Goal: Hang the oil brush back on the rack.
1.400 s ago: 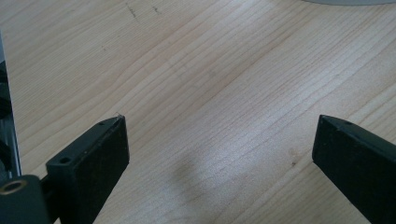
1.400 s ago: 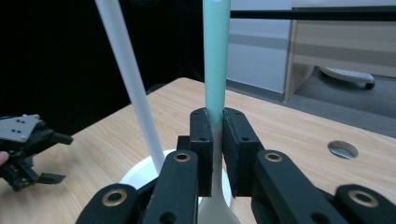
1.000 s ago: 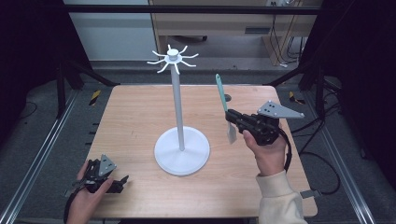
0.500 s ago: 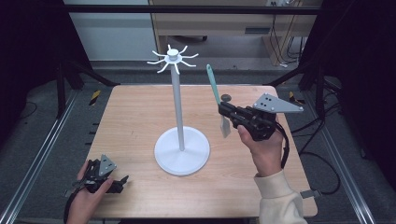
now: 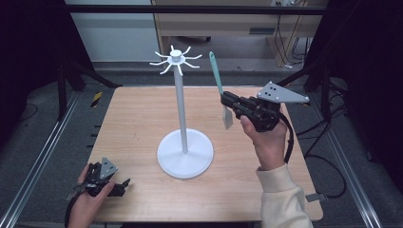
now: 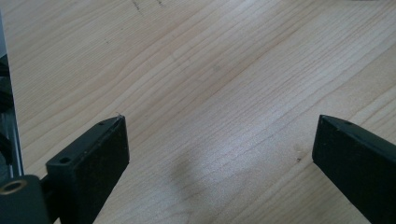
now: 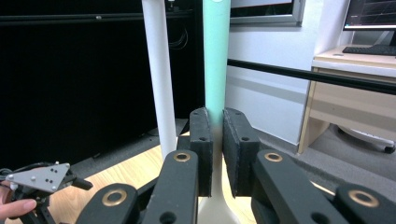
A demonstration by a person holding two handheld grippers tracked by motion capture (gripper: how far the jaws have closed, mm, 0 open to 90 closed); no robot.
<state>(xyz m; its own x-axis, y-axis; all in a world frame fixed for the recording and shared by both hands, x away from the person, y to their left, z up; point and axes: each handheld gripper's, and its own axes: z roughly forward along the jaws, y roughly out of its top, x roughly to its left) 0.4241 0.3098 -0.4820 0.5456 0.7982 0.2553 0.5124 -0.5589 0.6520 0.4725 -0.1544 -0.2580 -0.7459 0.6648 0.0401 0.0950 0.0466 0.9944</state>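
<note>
Teal spatula (image 5: 216, 76) upright, clamped in raised right claw (image 5: 228, 102); left claw (image 5: 124, 183) released, low on table (image 5: 138, 118).

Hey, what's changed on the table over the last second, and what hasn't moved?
The right gripper, shut on the green-handled spatula, has lifted it higher and carried it nearer the hooks at the top of the white stand. The grip on the handle is the same, with the spatula upright. The left gripper has stayed open and resting at the near left corner of the table, and the stand has not moved.
</note>
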